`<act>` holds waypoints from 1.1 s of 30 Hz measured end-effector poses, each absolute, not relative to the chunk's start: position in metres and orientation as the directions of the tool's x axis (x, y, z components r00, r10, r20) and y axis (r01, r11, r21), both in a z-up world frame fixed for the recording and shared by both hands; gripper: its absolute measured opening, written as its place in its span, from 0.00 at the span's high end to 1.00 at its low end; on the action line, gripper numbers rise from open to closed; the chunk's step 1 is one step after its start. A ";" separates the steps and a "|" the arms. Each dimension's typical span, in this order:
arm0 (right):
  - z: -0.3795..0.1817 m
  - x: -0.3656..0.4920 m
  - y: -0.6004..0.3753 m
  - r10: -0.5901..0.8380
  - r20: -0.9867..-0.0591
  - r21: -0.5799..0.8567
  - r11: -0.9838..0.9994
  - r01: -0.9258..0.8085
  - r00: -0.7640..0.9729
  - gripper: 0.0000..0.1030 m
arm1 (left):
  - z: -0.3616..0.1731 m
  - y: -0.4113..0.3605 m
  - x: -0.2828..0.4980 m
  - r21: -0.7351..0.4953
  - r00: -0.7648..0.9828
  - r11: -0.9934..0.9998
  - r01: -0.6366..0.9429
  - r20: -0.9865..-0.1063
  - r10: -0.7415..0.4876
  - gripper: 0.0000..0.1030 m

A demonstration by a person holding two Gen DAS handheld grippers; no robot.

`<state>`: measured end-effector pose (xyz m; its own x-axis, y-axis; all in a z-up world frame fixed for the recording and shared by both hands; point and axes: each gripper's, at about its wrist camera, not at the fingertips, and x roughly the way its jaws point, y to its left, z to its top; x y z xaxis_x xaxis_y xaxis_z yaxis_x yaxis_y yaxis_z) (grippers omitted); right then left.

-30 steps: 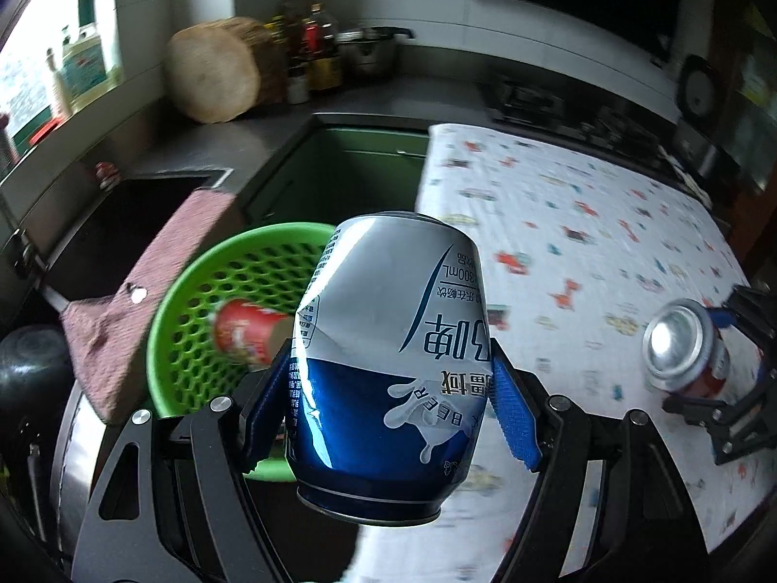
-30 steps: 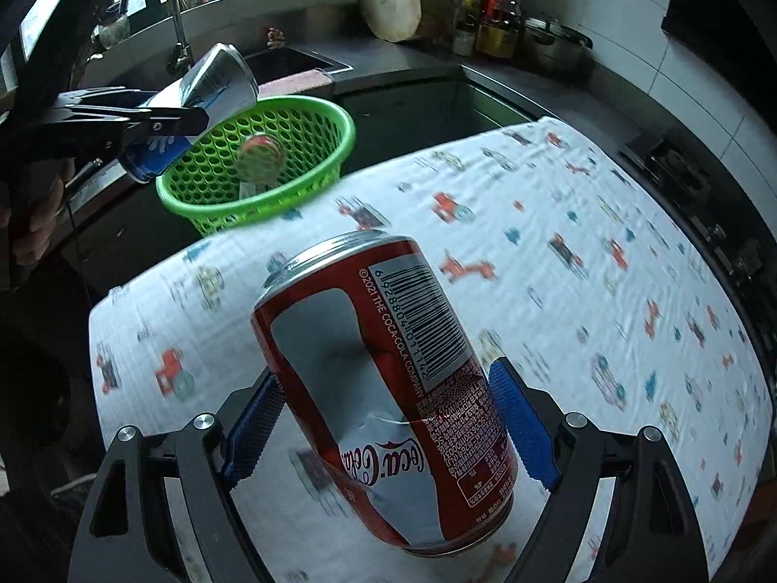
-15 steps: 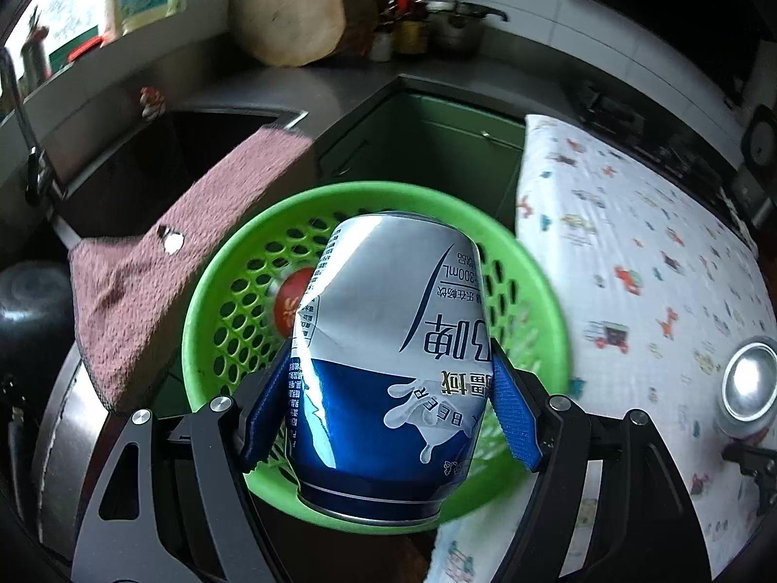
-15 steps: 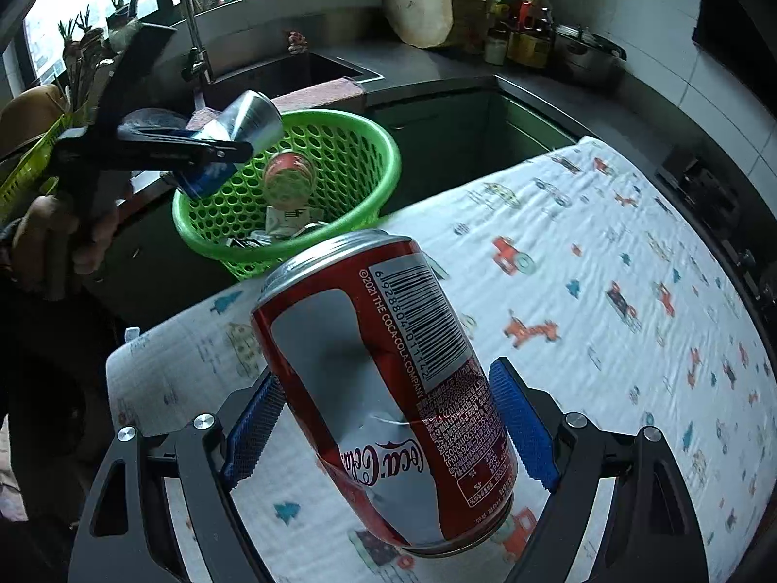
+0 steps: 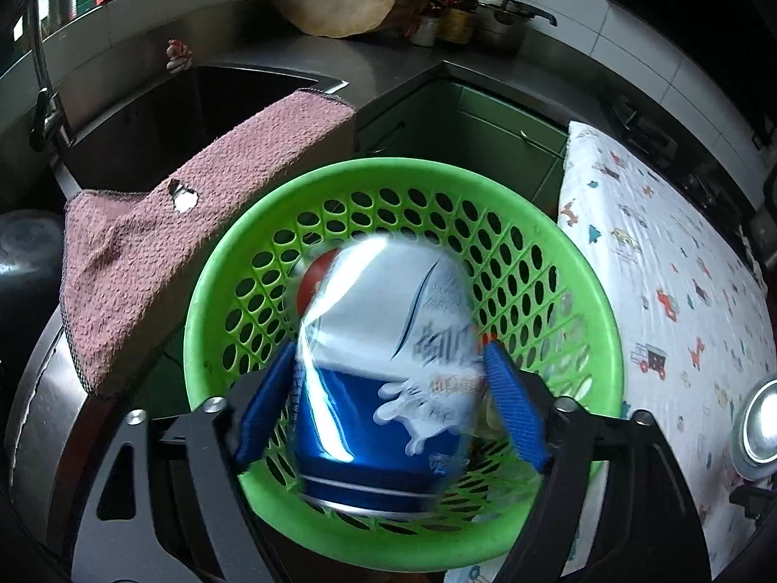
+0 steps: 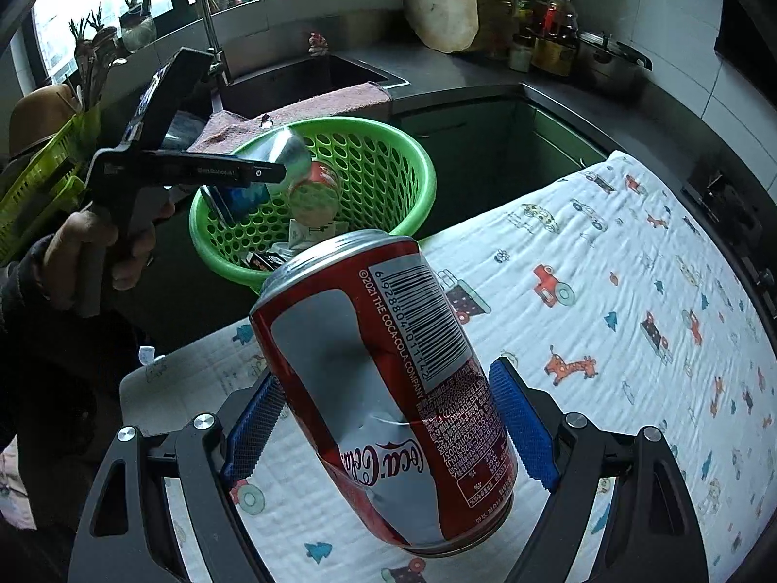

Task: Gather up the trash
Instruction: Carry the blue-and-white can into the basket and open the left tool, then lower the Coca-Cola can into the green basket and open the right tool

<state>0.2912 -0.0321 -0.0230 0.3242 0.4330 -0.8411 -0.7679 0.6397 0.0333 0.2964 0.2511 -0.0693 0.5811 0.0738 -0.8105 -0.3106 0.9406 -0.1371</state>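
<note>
Home kitchen: sink (image 6: 311, 80), faucet (image 6: 194, 9), tiled walls, condiment bottles (image 6: 548, 34).

A pinkish towel (image 5: 145, 238) hangs over the edge of a dark sink (image 6: 311, 80), with a curved steel tap (image 6: 194, 14) behind it. On the grey counter a round wooden chopping block (image 6: 439, 12) leans against the tiled wall; beside it stand bottles (image 6: 551, 34) and a steel pot (image 6: 609, 65). A white cloth printed with little cars and animals (image 6: 631, 301) covers the nearer surface — potted plants (image 6: 97, 34) line the windowsill.
</note>
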 end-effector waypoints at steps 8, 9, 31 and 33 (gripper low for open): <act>-0.025 0.294 -0.025 0.441 -0.841 0.043 0.632 -0.774 0.314 0.21 | -0.072 0.255 0.291 -0.158 0.578 0.935 -0.317 -0.814 0.059 0.20; -0.025 0.294 -0.024 0.442 -0.840 0.043 0.631 -0.774 0.314 0.21 | -0.071 0.255 0.289 -0.160 0.579 0.935 -0.315 -0.814 0.056 0.19; -0.021 0.319 0.039 0.496 -0.811 0.092 0.630 -0.771 0.309 0.22 | -0.047 0.257 0.226 -0.130 0.594 0.929 -0.345 -0.797 0.109 0.06; -0.021 0.322 0.049 0.498 -0.809 0.092 0.631 -0.771 0.311 0.22 | -0.046 0.259 0.220 -0.129 0.598 0.927 -0.353 -0.792 0.118 0.06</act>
<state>0.3225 0.0494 -0.0210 0.3107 0.4984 -0.8094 -0.7706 0.6306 0.0925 0.2201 0.2592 -0.0457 0.5984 0.1177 -0.7925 -0.3525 0.9269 -0.1286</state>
